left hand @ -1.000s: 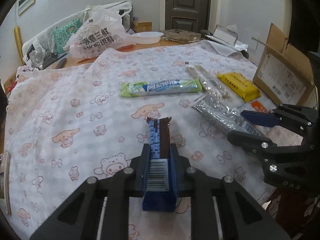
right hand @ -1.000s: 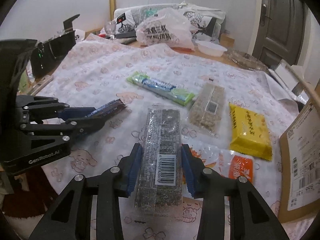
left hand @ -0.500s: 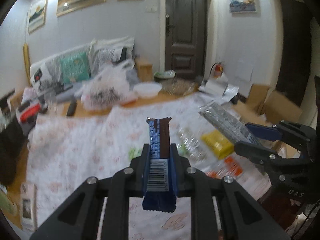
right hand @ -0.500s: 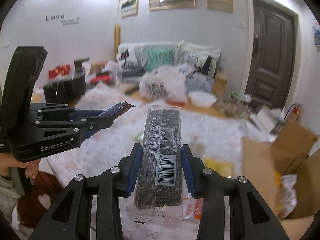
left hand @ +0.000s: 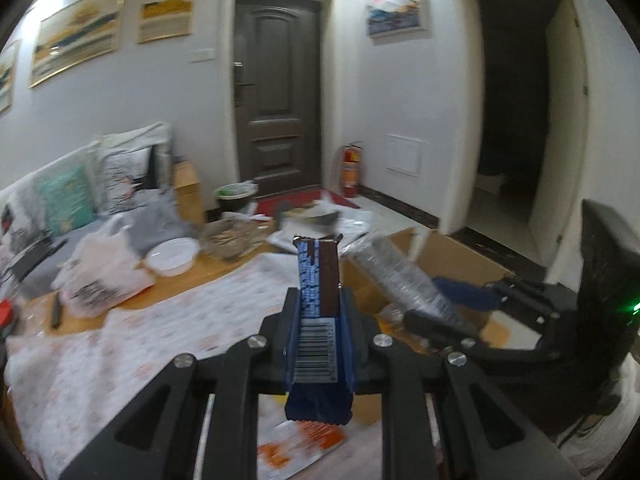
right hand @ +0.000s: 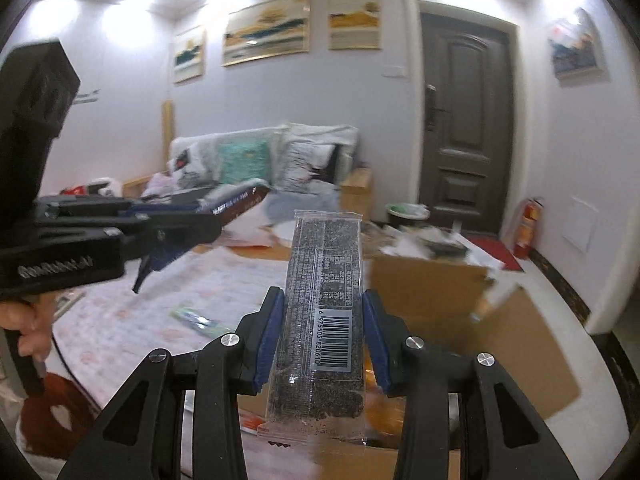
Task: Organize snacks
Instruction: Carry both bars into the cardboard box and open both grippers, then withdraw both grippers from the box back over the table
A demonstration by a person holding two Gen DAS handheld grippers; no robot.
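My left gripper (left hand: 319,312) is shut on a blue and brown chocolate bar (left hand: 319,280), held up in the air above the table. My right gripper (right hand: 320,312) is shut on a clear packet of dark sesame bars (right hand: 322,300), also raised. The right gripper with its packet (left hand: 400,280) shows at the right of the left wrist view, over an open cardboard box (left hand: 452,256). The left gripper with the chocolate bar (right hand: 236,204) shows at the left of the right wrist view. The cardboard box (right hand: 432,284) lies below and ahead of the right gripper.
The table has a white patterned cloth (left hand: 160,328). A green snack pack (right hand: 196,320) lies on it, and an orange packet (left hand: 304,440) lies under the left gripper. A white plastic bag (left hand: 100,276), a white bowl (left hand: 172,256) and a sofa with cushions (right hand: 260,160) stand beyond.
Both grippers have lifted their snacks off the table and swung right toward the cardboard box. The views now look across the room instead of down at the table.
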